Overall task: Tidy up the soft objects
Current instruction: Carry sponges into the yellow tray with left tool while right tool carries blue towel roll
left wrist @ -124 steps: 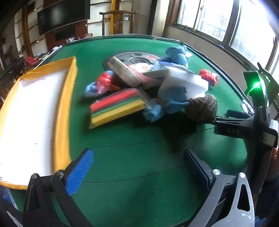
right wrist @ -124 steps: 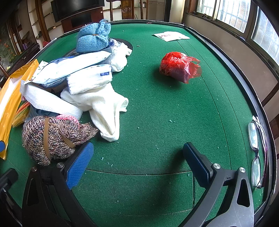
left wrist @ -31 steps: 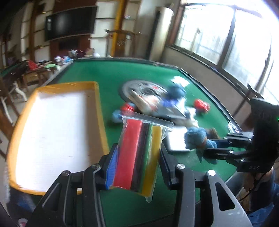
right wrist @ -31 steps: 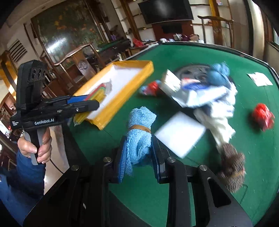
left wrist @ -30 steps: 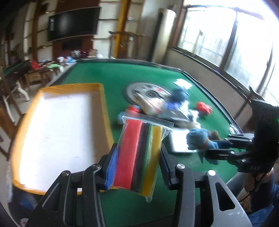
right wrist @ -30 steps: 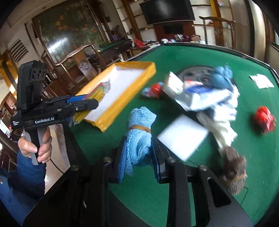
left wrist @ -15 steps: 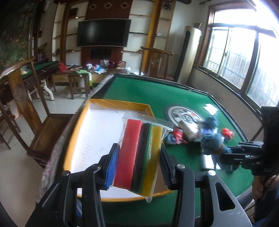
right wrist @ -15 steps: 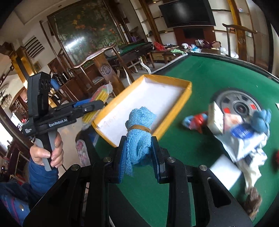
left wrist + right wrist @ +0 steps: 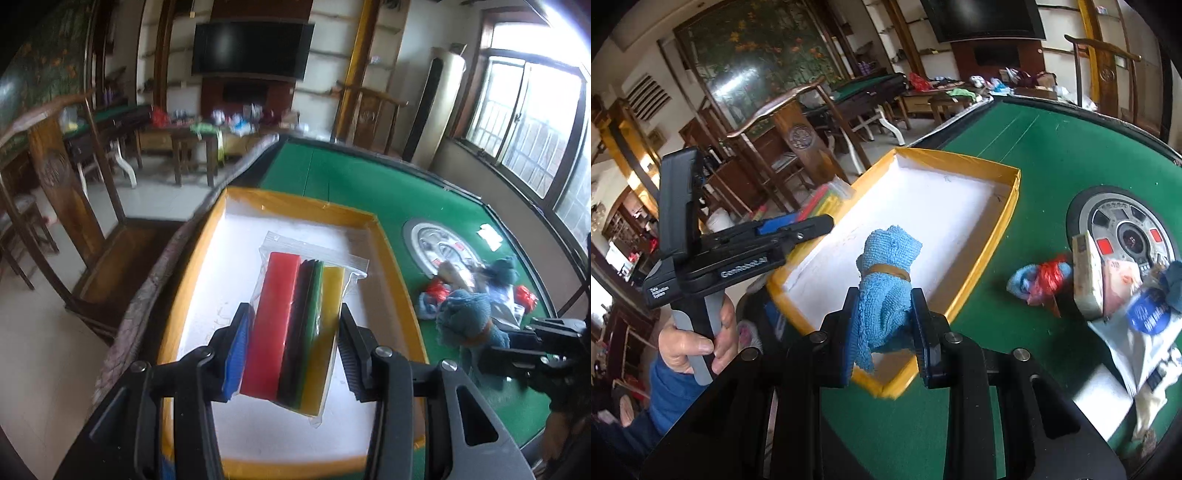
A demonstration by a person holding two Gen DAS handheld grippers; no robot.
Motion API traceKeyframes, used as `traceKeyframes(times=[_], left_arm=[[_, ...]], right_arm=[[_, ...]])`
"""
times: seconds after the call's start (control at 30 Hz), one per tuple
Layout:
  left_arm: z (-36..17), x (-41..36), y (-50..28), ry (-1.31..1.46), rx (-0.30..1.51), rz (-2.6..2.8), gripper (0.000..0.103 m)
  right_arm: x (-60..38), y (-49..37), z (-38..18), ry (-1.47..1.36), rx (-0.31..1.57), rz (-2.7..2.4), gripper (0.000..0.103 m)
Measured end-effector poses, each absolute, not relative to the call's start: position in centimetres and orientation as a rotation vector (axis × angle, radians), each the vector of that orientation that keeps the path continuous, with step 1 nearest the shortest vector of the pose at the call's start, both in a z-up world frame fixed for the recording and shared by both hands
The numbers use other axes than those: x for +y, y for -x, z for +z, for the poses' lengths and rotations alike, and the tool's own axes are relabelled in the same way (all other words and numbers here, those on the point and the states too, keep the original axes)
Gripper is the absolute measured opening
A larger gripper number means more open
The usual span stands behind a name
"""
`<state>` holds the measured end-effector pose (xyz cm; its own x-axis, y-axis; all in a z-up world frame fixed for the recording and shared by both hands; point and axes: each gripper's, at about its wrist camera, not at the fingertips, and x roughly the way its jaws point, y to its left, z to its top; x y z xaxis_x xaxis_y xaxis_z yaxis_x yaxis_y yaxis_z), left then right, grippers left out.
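Note:
My left gripper (image 9: 291, 347) is shut on a clear bag of red, dark, green and yellow sponge sheets (image 9: 295, 325) and holds it above the yellow-rimmed white tray (image 9: 388, 251). My right gripper (image 9: 884, 325) is shut on a rolled blue towel (image 9: 884, 280) bound with a brown band, above the tray's near corner (image 9: 993, 236). The right gripper with its towel (image 9: 465, 321) also shows in the left wrist view. The left gripper (image 9: 798, 225) shows in the right wrist view, at the tray's left edge.
A pile of soft things (image 9: 1108, 284) lies on the green table (image 9: 1045, 155) right of the tray, partly on a round grey disc (image 9: 1126, 221). Wooden chairs (image 9: 74, 206) stand off the table's left edge.
Both grippers have swung left from the pile toward the tray, each carrying its object. The tray now lies under both of them.

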<state>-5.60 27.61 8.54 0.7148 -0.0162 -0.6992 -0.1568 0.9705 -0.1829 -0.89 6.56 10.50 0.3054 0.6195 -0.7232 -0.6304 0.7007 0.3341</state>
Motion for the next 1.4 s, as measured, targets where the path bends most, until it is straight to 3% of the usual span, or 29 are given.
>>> traceKeyframes(times=[0.53,1.2,1.4], left_arm=[[4.8,30.4,-5.4,0.315,0.993,0.157,0.045],[2.8,30.3,-7.5,0.339,1.018,0.163,0.047],[2.8,31.2,-7.2,0.408,1.020,0.143,0.050]], right_arm=[[14.2,-14.3,5.1,-0.047,1.103,0.579,0.026],[14.2,-16.9,2.5,-0.036,1.127,0.515,0.027],[14.4,-16.3,2.7,0.034,1.098,0.522,0.036]])
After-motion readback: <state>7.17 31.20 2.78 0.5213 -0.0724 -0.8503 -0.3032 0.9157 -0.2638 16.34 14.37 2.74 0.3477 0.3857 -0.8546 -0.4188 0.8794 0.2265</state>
